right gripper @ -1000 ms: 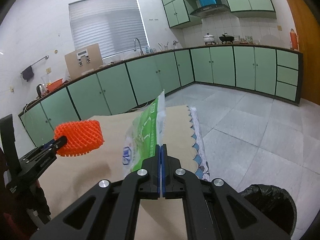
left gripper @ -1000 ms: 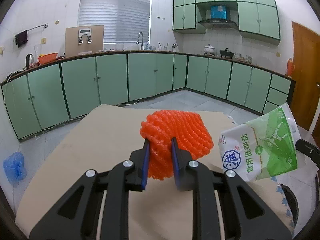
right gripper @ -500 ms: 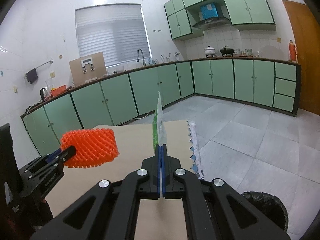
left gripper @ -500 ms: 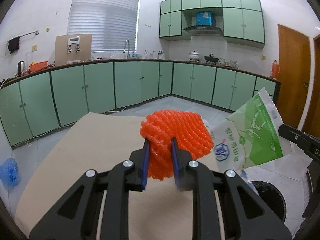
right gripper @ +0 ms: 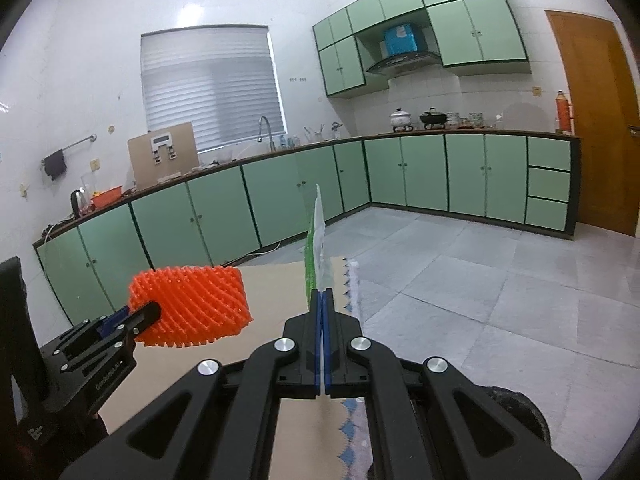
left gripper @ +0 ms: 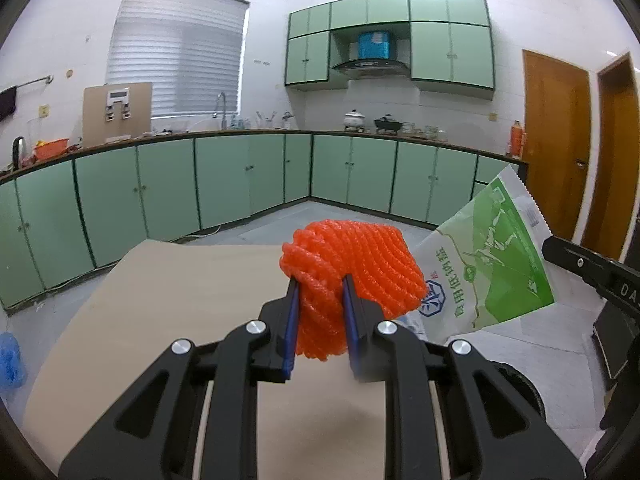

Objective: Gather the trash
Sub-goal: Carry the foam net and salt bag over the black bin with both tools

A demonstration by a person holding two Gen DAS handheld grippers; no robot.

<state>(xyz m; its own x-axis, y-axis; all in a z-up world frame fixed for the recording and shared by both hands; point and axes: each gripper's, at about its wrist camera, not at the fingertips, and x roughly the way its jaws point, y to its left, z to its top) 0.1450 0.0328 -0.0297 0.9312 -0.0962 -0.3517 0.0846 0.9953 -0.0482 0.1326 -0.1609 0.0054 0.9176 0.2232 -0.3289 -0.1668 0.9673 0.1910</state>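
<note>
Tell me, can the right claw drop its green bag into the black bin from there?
Probably yes. The right claw is shut on the green bag, held in the air, and the black bin sits on the floor just below to its right with nothing between them.

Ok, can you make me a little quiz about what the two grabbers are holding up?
1. True or false: the left gripper is shut on the orange net.
2. What is the right gripper holding? A) a spoon B) a green and white packet C) nothing
3. Fill in: the black bin sits on the ____, beside the table.

Key: 1 true; 2 B; 3 floor.
</note>
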